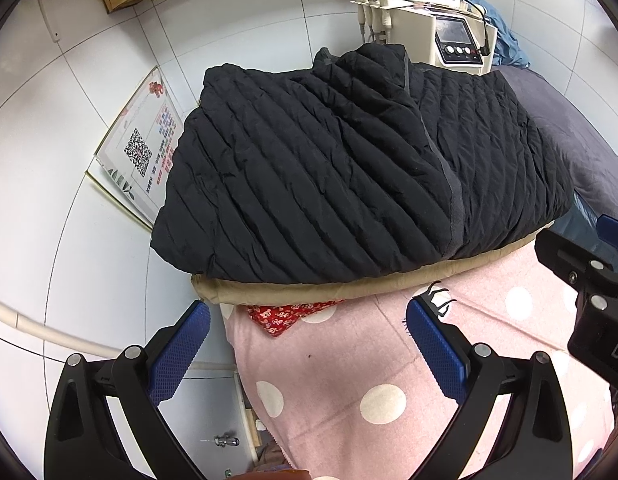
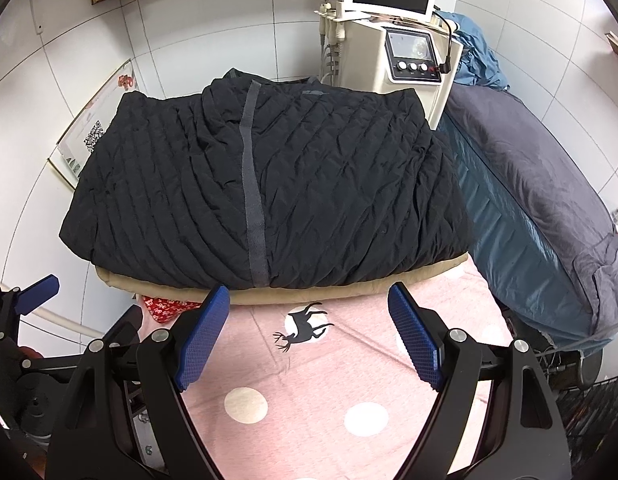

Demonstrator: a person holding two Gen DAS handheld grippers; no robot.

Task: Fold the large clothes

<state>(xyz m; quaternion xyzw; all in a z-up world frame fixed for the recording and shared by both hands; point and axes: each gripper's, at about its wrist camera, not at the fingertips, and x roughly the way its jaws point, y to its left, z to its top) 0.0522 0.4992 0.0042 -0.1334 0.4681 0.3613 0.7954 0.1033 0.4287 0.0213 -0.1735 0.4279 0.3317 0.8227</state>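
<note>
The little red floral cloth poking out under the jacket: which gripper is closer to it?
Left. The left gripper hovers open almost directly over the red floral cloth; the right gripper, also open, sits off to that cloth's right.

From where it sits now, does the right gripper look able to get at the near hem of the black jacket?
Probably yes. The right gripper is open and empty, pointing straight at the black jacket. Only bare pink sheet and the tan edge under the jacket lie between them; nothing blocks the way.

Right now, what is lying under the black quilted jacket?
The black quilted jacket lies on a tan folded cloth, whose edge alone shows. Beneath that come a red patterned cloth and the pink dotted sheet. Everything else is covered.
</note>
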